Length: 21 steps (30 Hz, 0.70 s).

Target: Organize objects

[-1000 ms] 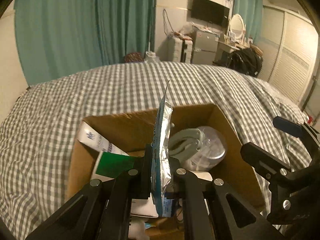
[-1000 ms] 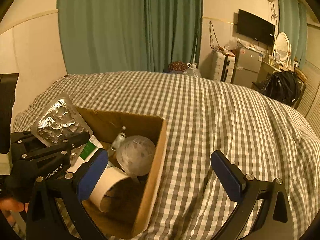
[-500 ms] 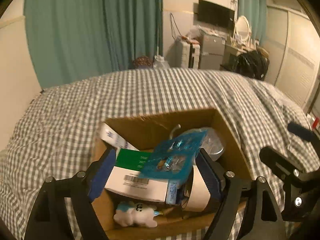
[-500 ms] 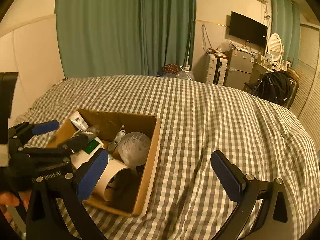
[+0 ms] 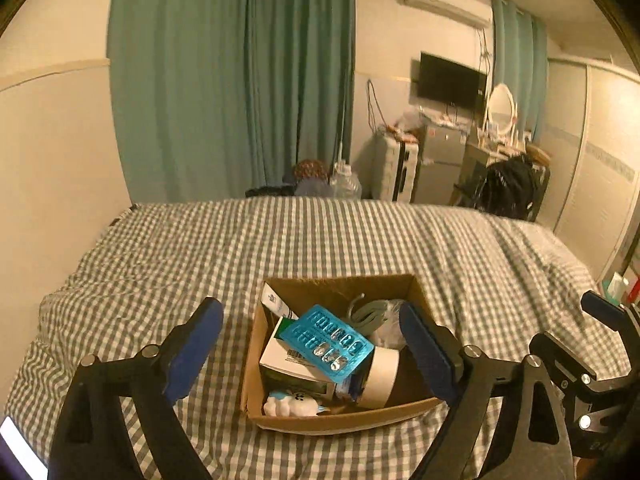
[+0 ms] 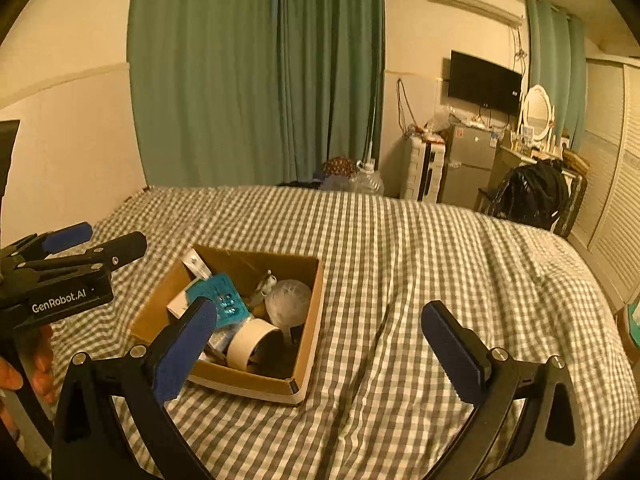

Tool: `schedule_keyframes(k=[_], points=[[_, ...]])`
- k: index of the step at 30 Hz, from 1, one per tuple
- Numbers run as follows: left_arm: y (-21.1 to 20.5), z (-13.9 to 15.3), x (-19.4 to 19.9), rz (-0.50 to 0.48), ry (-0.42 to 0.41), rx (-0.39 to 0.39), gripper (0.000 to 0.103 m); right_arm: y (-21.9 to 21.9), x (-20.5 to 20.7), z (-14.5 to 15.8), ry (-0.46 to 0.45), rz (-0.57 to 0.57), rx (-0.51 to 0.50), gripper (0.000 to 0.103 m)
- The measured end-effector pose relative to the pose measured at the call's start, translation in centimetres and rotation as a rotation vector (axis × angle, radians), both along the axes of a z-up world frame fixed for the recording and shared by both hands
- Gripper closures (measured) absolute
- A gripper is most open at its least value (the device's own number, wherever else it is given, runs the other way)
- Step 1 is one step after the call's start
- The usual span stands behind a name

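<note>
Left wrist view: the blue foil blister pack of pills point(image 5: 327, 344) lies tilted atop a white and green carton point(image 5: 289, 364) inside the open brown cardboard box point(image 5: 332, 424), lower centre of frame. It looks light, thin and crinkly, best pinched by an edge. The left gripper point(image 5: 312, 350) hangs above the box, jaws spread wide and empty. The right gripper point(image 6: 318, 342), lower frame over the checked bedspread point(image 6: 420, 264), is likewise wide and empty.

The blister pack point(image 5: 326, 343) covers most of the white-and-green carton point(image 5: 280, 354) beneath it. The right tool's left finger point(image 6: 185, 346) hides the cardboard box's point(image 6: 310, 344) near-left corner. Print on the blister pack is illegible. The picture's left edge crops the hand point(image 6: 24, 364).
</note>
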<state>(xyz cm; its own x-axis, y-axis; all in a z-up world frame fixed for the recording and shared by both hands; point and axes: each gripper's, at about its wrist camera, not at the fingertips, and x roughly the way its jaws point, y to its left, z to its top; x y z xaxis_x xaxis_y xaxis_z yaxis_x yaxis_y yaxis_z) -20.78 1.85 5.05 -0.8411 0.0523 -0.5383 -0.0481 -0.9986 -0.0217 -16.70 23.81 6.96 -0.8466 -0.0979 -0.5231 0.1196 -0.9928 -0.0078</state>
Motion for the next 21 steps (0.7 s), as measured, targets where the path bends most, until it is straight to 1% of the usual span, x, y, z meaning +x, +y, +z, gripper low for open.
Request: schedule_keyframes(k=[6, 10, 12, 14, 17, 18, 21], points=[[-0.3, 1.8, 3.6, 0.004, 0.051, 0.014, 0.01, 0.2, 3.4, 2.9, 0.071, -0.005, -0.012, 0.0], [-0.4, 2.8, 5.9, -0.007, 0.087, 0.033, 0.005, 0.7, 5.8, 4.3, 0.109, -0.009, -0.05, 0.0], [-0.5, 3.3, 6.9, -0.013, 0.102, 0.046, 0.004, 0.9, 6.9, 4.8, 0.128, -0.019, -0.059, 0.0], [-0.7, 3.7, 7.8, -0.014, 0.115, 0.061, 0.002, 0.8, 8.0, 5.0, 0.144, -0.03, -0.061, 0.0], [-1.3, 3.7, 9.3, -0.003, 0.137, 0.09, 0.0, 1.1, 9.9, 4.4, 0.182, -0.04, -0.078, 0.0], [-1.4, 3.6, 9.7, 0.0, 0.139, 0.089, 0.0, 1.2, 10.3, 4.1, 0.183, -0.041, -0.083, 0.0], [-1.6, 3.1, 11.1, 0.025, 0.162, 0.039, 0.0, 1.3, 10.9, 2.9, 0.171, -0.037, -0.094, 0.0]])
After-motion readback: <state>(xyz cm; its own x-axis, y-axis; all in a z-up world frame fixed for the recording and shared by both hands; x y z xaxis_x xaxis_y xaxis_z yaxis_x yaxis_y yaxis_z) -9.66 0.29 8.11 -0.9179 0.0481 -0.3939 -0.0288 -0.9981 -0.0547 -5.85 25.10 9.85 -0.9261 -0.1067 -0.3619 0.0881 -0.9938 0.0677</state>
